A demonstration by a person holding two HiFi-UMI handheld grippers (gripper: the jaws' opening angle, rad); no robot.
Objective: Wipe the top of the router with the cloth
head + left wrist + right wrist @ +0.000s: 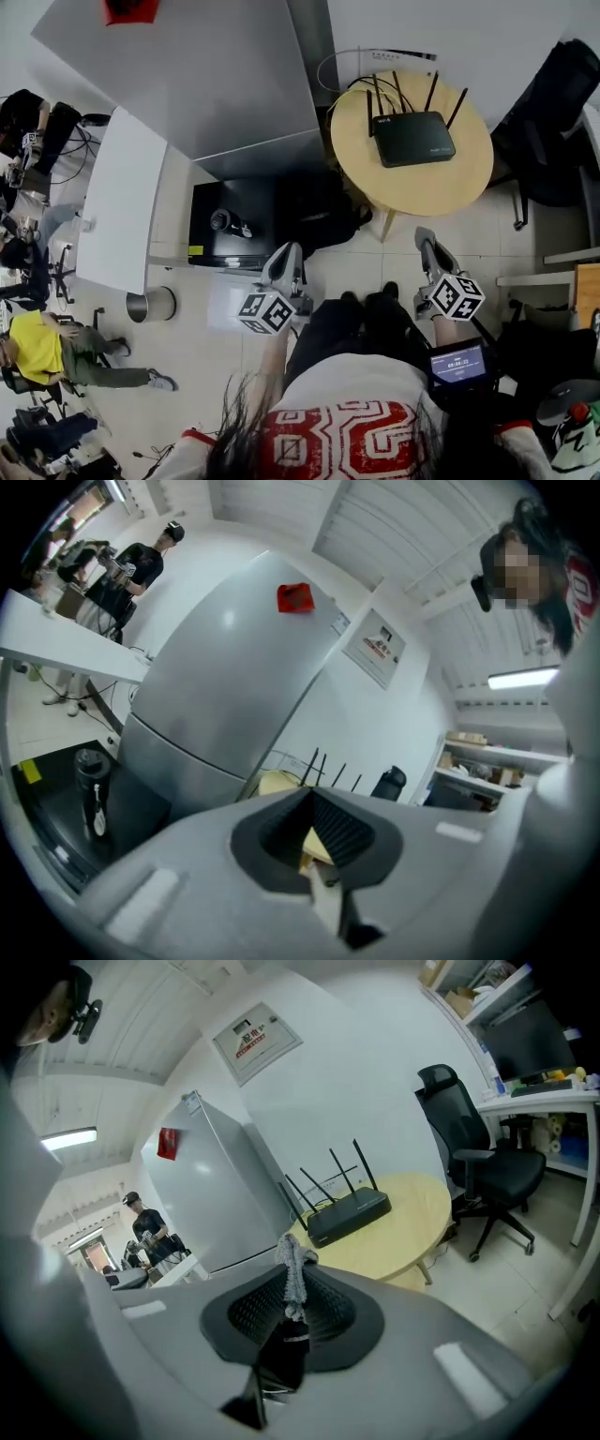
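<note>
Close to the person, the right gripper (291, 1290) is pinched tight on a thin grey cloth (292, 1262) that sticks up between its jaws, and the left gripper (320, 857) has its jaws together with nothing in them. Far ahead, well apart from both, the black router (413, 139) sits near the middle of the round table (469, 180), its antennas (398, 92) by the far edge. The cloth could slip out during wiping because so little is pinched, or the router could slide if pushed with nothing holding it.

floor (487, 234) before the table (375, 178) is open; router (412, 138) top lies free, antennas (431, 92) upright at its far edge, cabinet (216, 75) close on the left, chair (553, 112) right.
</note>
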